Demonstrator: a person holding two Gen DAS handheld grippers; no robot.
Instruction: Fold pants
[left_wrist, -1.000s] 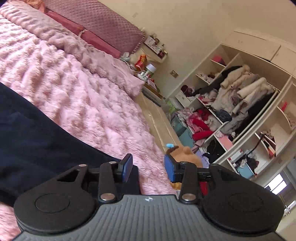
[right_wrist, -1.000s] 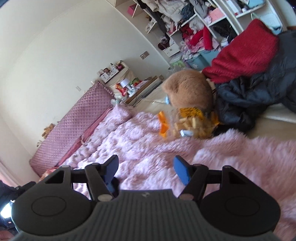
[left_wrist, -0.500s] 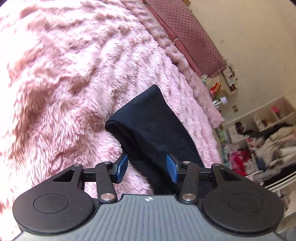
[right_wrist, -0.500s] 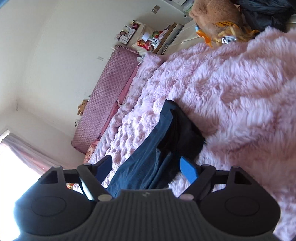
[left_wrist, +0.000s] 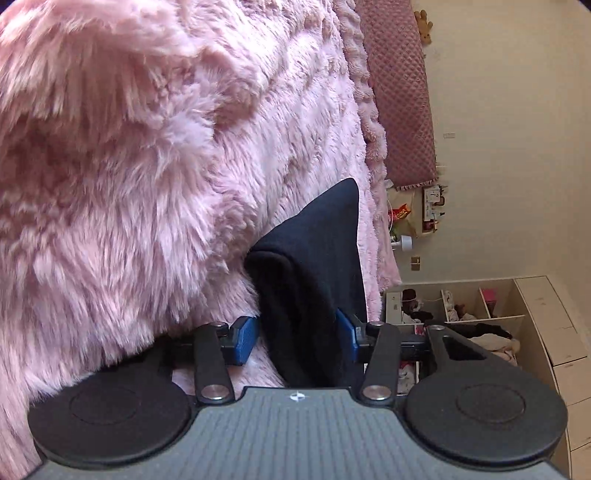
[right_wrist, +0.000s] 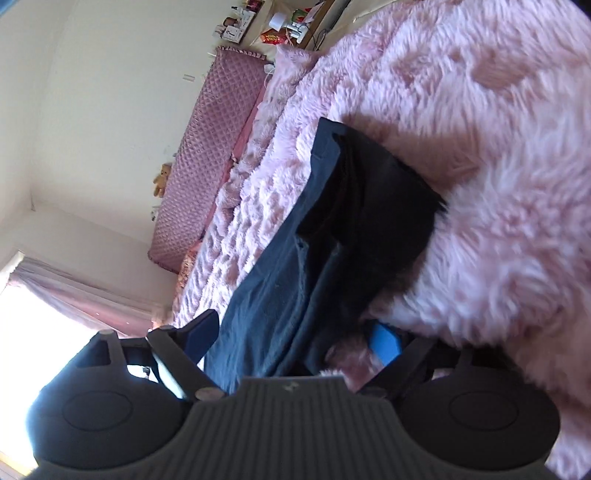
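I have both grippers low on the bed, straddling the dark navy pants (left_wrist: 314, 266) lying on the pink fluffy blanket (left_wrist: 147, 184); the left gripper (left_wrist: 297, 338) has just been widening, jaws partly apart with the folded edge between them, not yet pinched; the right gripper (right_wrist: 291, 338) has just been opening to its widest, cloth between, nothing held; I judge I should seat both deep before closing, catching every layer; only the right view shows the loose layers (right_wrist: 280, 295); only the left shows the wardrobe shelves (left_wrist: 461, 306).
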